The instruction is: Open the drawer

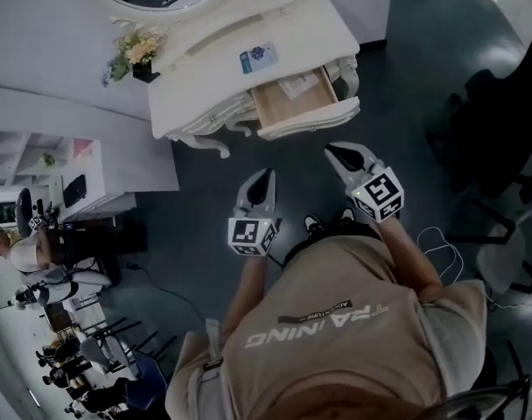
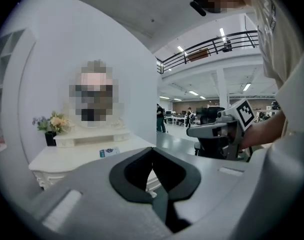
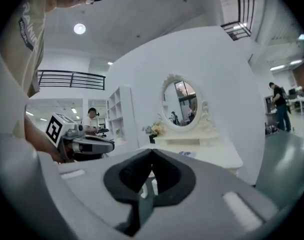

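Note:
The white dressing table [image 1: 248,59] stands ahead of me, and its right-hand drawer [image 1: 297,103] is pulled out, showing a wooden inside with a sheet of paper in it. Both grippers hang in the air short of the table, touching nothing. My left gripper [image 1: 266,178] points toward the table with its jaws together and nothing between them. My right gripper [image 1: 334,152] is a little nearer the drawer front, also shut and empty. In the left gripper view the table [image 2: 87,156] is low at left and the right gripper [image 2: 222,129] is at right. The right gripper view faces the oval mirror [image 3: 184,101].
A flower pot [image 1: 136,52] and a small blue-printed card [image 1: 258,57] sit on the tabletop. A white shelf unit [image 1: 65,173] stands at the left, black chairs [image 1: 502,112] at the right, and a white cable [image 1: 441,243] lies on the dark floor.

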Demonstrator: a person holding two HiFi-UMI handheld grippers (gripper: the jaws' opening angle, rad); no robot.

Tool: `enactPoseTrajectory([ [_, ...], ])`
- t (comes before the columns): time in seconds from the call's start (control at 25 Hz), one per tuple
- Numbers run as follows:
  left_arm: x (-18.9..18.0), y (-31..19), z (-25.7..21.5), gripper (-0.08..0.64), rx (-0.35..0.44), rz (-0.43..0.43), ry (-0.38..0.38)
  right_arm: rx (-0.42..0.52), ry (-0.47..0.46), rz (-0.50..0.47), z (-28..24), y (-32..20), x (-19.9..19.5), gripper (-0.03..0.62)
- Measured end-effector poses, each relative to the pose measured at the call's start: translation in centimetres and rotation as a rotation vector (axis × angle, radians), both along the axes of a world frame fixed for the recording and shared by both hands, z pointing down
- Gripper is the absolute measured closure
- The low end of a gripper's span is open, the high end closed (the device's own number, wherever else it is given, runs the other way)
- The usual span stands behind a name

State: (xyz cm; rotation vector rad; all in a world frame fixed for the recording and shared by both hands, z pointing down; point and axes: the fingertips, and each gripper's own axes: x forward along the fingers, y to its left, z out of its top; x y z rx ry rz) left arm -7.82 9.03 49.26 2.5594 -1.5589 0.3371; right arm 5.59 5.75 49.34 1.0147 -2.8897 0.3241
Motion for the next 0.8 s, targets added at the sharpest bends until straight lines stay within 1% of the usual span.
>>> enactPoseTrajectory([
  [0.08,-0.9,-0.3,-1.5,0.554,0.043,-0.030,0.018,0.085,-0.005,-0.004,-3.3,0.5,-0.6,0.589],
  [0.16,-1.4,-0.2,-2.7,0.554,0.080,-0.053,0.055,0.156,0.011,-0.015,-5.5,1.1,-1.7,0.589],
  [0.24,-1.7,0.5,-3.6,0.554,0.102,-0.053,0.082,0.193,0.051,-0.032,-6.6,1.9,-3.1,0.589],
  [0.36,-2.2,1.9,-4.3,0.554,0.119,-0.042,0.090,0.195,0.091,-0.045,-6.6,3.3,-4.7,0.589],
  [0.64,-3.4,3.3,-5.3,0.554,0.120,-0.009,0.072,0.180,0.111,-0.037,-7.0,4.9,-5.6,0.589],
  [0.8,-3.7,3.4,-6.4,0.554,0.147,0.001,0.073,0.192,0.116,-0.031,-8.2,5.8,-6.0,0.589],
])
